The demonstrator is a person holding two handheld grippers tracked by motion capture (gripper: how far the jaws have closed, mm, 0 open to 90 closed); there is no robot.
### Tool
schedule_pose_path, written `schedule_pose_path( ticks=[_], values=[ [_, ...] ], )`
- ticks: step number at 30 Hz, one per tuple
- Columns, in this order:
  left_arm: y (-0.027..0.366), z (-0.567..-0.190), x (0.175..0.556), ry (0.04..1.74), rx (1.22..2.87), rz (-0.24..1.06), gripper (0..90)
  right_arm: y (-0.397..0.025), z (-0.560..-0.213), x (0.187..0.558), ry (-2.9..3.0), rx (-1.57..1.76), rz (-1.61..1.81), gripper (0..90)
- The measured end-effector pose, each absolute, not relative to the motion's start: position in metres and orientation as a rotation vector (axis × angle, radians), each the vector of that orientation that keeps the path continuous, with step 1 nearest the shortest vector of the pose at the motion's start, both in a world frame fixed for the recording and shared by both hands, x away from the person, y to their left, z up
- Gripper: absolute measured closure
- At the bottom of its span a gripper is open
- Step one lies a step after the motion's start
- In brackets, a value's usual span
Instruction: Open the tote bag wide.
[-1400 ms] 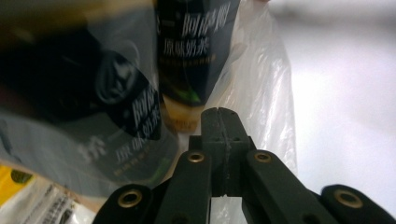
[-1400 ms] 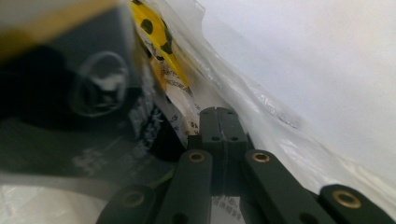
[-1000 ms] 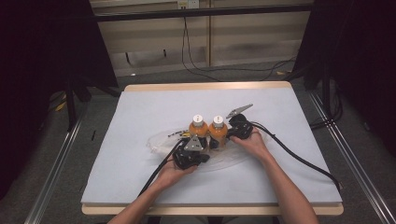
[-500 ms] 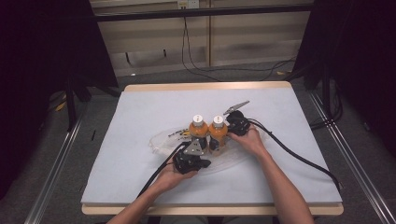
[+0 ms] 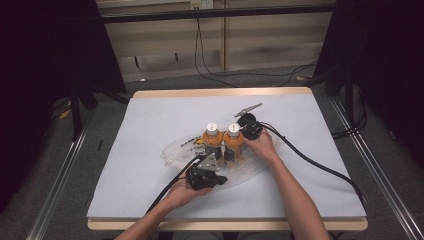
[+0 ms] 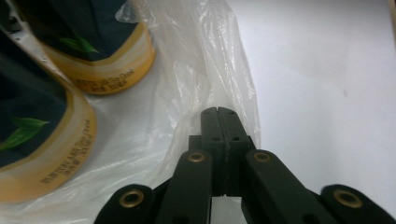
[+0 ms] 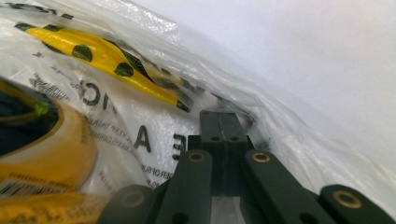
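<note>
Your left hand-held gripper (image 5: 209,161) and right hand-held gripper (image 5: 243,137) each pinch the plastic bag (image 5: 172,152) at mid-counter (image 5: 150,115); both bottles (image 5: 212,141) stand on it, not yet enclosed, so drawing it up remains.

Little has shifted over the last second. In the high view the right gripper (image 5: 248,126) has slid slightly up and away from the two bottles (image 5: 223,142), toward the far side of the table; a second ago it sat tight against the right bottle's shoulder, and now it lies just beyond it, with the hand trailing at the bottle's side. The left gripper (image 5: 204,175) has drawn a touch nearer the person, away from the bottles' bases. The bag (image 5: 175,152) between them looks pulled a little flatter and wider around the bottles.
</note>
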State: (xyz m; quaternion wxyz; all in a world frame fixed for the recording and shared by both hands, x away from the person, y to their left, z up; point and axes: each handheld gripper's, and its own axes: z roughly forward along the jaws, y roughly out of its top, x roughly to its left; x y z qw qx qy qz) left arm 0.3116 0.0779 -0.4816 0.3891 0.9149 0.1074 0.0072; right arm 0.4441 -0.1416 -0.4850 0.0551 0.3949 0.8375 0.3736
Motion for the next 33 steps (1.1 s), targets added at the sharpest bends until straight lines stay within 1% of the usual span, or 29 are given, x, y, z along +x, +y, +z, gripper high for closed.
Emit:
schedule_pose_path(
  ticks=[2,5,21,22,23,25,27,30,31,33],
  values=[
    [0.079,-0.482,0.312,0.282,2.317,0.002,90.0,-0.140,-0.485,0.446,2.530,1.212,1.131,90.0],
    [0.078,-0.482,0.308,0.277,2.320,0.011,90.0,-0.140,-0.485,0.449,2.511,1.265,1.130,90.0],
    [0.079,-0.480,0.299,0.239,2.333,-0.013,90.0,-0.135,-0.486,0.461,2.453,1.307,1.116,90.0],
    [0.079,-0.479,0.298,0.233,2.350,-0.002,90.0,-0.135,-0.486,0.461,2.448,1.311,1.117,90.0],
    [0.078,-0.481,0.297,0.233,2.326,0.005,90.0,-0.135,-0.487,0.461,2.441,1.312,1.121,90.0],
    [0.078,-0.479,0.296,0.230,2.355,0.019,90.0,-0.134,-0.486,0.462,2.435,1.322,1.106,90.0],
    [0.078,-0.481,0.296,0.232,2.322,0.005,90.0,-0.134,-0.486,0.464,2.433,1.317,1.101,90.0],
    [0.080,-0.481,0.294,0.244,2.327,-0.007,90.0,-0.133,-0.486,0.467,2.423,1.332,1.104,90.0],
    [0.081,-0.480,0.293,0.234,2.331,-0.031,90.0,-0.133,-0.487,0.468,2.422,1.324,1.103,90.0],
    [0.082,-0.481,0.290,0.235,2.320,-0.023,90.0,-0.132,-0.486,0.469,2.404,1.338,1.085,90.0]
  ],
)
